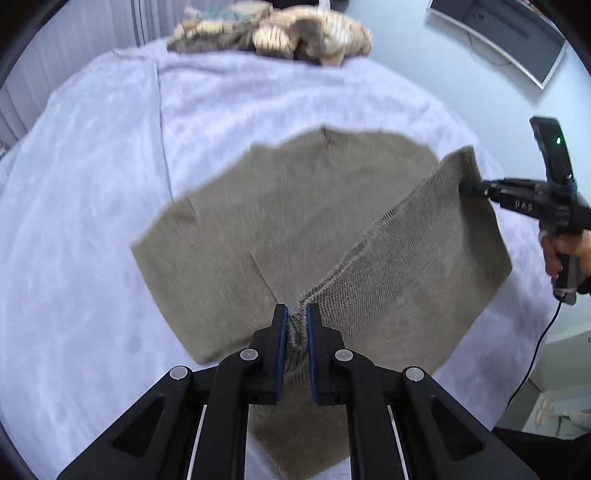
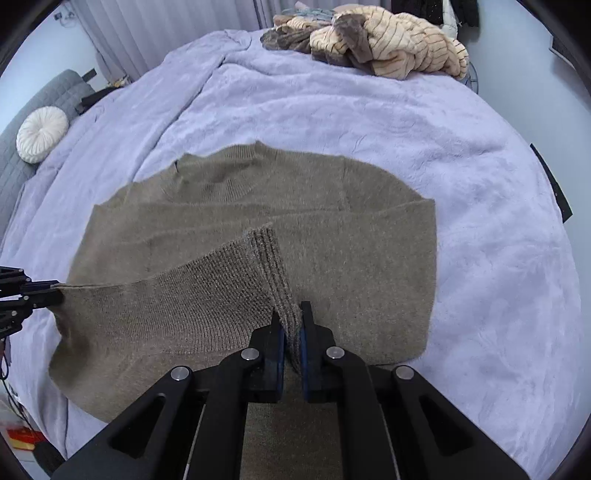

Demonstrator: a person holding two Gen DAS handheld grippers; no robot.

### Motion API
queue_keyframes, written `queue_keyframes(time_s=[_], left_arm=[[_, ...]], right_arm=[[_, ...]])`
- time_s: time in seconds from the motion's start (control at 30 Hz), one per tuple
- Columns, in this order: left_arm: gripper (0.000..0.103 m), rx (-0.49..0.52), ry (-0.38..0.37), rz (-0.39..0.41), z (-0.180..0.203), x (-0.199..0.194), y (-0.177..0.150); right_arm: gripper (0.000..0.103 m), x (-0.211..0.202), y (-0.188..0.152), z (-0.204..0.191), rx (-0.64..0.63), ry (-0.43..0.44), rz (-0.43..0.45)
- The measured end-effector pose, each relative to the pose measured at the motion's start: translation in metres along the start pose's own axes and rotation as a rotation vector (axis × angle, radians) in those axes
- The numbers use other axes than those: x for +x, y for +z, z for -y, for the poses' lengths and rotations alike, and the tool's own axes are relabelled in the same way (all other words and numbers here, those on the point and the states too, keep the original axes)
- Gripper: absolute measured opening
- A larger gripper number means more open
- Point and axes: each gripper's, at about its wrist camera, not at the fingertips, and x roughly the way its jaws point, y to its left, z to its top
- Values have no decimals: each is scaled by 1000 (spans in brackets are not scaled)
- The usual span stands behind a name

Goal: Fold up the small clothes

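place: home bedroom | surface: bed spread with a lavender plush blanket (image 2: 369, 122) | far edge: heap of tan striped fleece clothes (image 2: 384, 40) | left side: grey quilted couch (image 2: 22, 122) carrying a round white cushion (image 2: 41, 133) | backdrop: pale curtains (image 2: 166, 29)

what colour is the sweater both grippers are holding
The sweater is a plain brownish taupe knit with a ribbed hem, no print. It shows best in the right wrist view.

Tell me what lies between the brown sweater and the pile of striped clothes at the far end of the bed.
Only bare lavender blanket separates the brown sweater from the striped pile; the right wrist view shows it best.
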Motion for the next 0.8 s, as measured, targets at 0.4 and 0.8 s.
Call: queue_keyframes(time_s=[0.4,0.8], left_arm=[[11,41,179,69,-44,64,98],[78,-172,285,-19,-98,105,65]], right_arm=[[7,46,86,22,18,-35,45],[52,106,69,55,168,-169,-42]])
